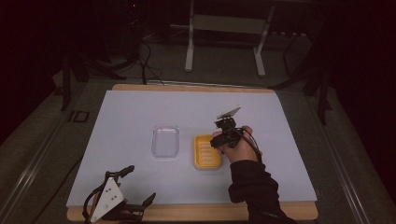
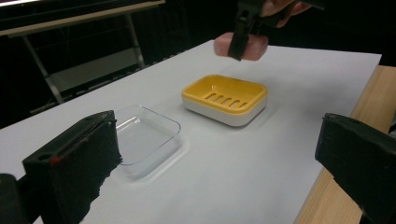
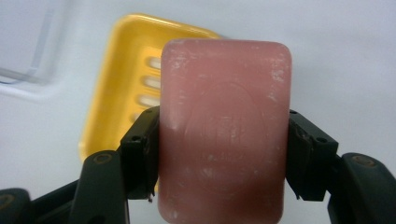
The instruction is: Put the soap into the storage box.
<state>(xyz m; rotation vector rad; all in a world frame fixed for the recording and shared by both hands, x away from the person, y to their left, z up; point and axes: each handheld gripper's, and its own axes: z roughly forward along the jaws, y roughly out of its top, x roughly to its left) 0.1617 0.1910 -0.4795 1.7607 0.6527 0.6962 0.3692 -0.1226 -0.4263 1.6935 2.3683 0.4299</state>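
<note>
One pink soap bar [image 3: 223,130] pinched in right hand-held gripper [image 3: 223,158] — above yellow soap dish [image 3: 116,84].

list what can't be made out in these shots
- Soap, right gripper view: the stamped mark is too faint to read; the bottom edge cuts the bar off.
- Yellow dish, same view: the soap covers its right half.
- Soap, left gripper view: the right gripper crosses its middle.
- Clear tray, high view: dim, contents uncertain.

Pink soap bar [image 3: 223,135]: matt, waxy, white-scuffed. Yellow soap dish [image 2: 224,96]: smooth plastic, slight sheen. Clear lid [image 2: 142,137]: glossy transparent plastic. Table [image 1: 196,212]: wood edge, matt white sheet.
</note>
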